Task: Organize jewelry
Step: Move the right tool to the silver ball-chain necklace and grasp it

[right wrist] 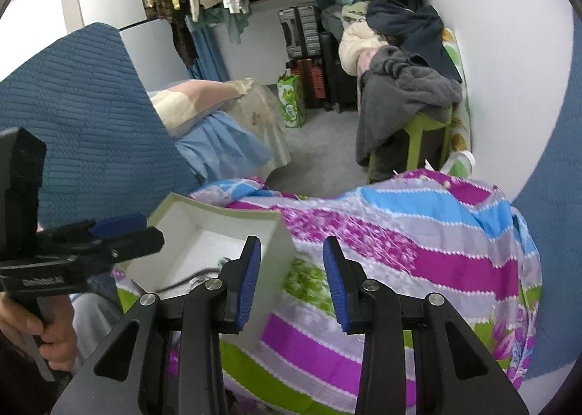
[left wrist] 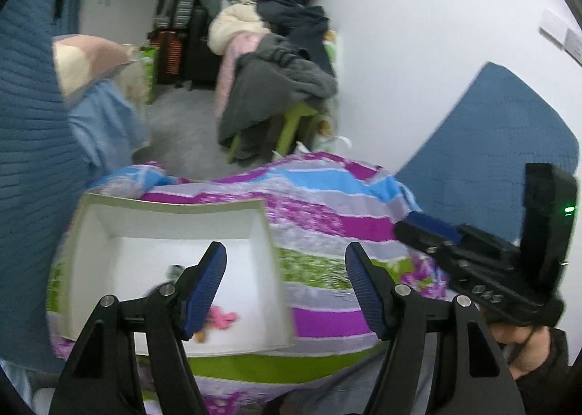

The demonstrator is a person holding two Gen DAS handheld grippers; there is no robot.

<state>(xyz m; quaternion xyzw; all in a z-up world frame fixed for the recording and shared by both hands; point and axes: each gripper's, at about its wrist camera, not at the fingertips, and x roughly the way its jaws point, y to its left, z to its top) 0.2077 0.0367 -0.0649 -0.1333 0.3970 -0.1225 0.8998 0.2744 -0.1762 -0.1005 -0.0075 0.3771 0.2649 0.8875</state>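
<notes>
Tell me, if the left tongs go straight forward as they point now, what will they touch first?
Probably the striped cloth: the open left tongs frame it, with the white box just to their left. Depth is unclear, so the box's right wall may come first.

In the left wrist view, the open white cardboard box (left wrist: 174, 222) on the striped purple, blue and green bedspread (left wrist: 327, 225) is smeared by motion. The left tool's blue-padded finger (left wrist: 203, 291) covers part of the box floor, so the small pink piece (left wrist: 223, 318), an orange scrap (left wrist: 200, 336) below it and a dark grey bit (left wrist: 176, 271) show only partly; what they are cannot be told. In the right wrist view, the right tool's finger (right wrist: 247, 280) hides the box's near corner, and a dark cord-like item (right wrist: 196, 278) inside is too blurred to identify.
</notes>
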